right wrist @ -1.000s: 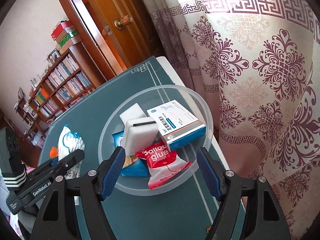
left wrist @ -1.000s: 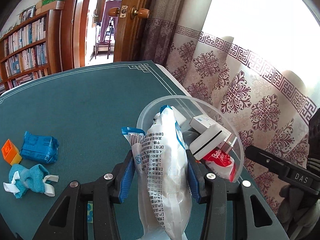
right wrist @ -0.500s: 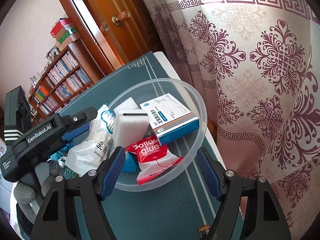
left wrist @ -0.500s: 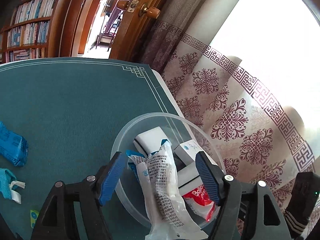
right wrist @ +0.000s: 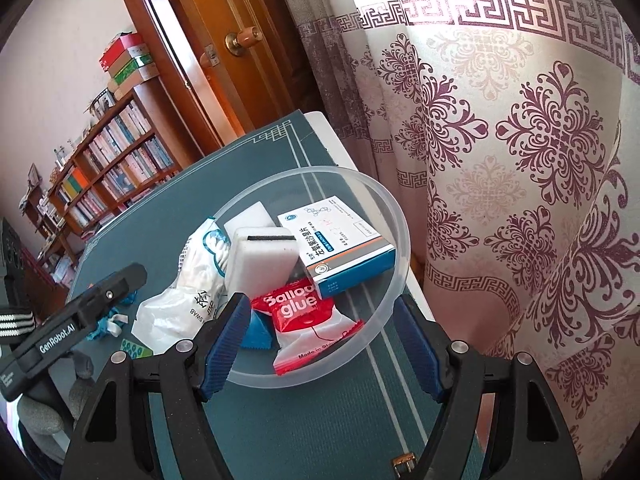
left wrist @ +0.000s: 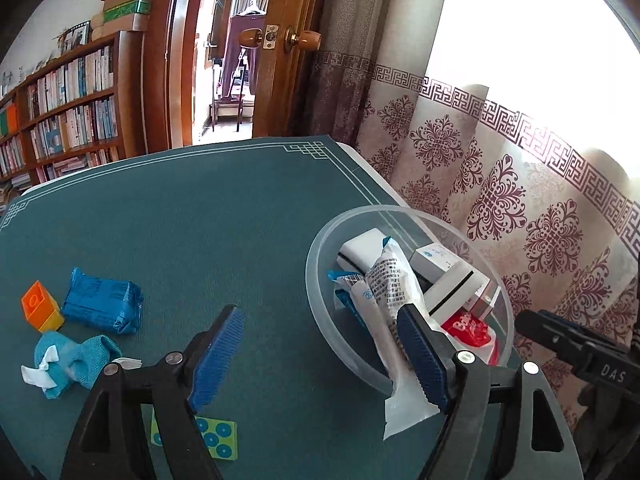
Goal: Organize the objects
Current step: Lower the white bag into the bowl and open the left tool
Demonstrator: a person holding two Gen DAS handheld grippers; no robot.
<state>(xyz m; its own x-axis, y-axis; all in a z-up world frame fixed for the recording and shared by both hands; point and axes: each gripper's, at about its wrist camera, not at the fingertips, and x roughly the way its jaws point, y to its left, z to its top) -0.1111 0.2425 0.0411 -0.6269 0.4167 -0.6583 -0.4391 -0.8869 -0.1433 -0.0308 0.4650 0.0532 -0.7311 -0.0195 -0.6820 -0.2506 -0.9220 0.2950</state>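
Observation:
A clear plastic bowl stands near the table's right edge. It holds a white sponge, a blue-and-white box and a red balloon glue packet. The white swab bag lies in it too, its tail hanging over the near rim. My left gripper sits just left of the bowl, jaws opening and holding nothing; its right finger is beside the bag. My right gripper is open, its fingers either side of the bowl's near rim.
A blue packet, an orange block, a teal cloth bundle and a green dotted card lie on the green mat at the left. A patterned curtain hangs right of the table. A door and bookshelf stand behind.
My left gripper carried the swab bag over the bowl, opened and let it go, then drew back to the left. The right gripper has stayed put.

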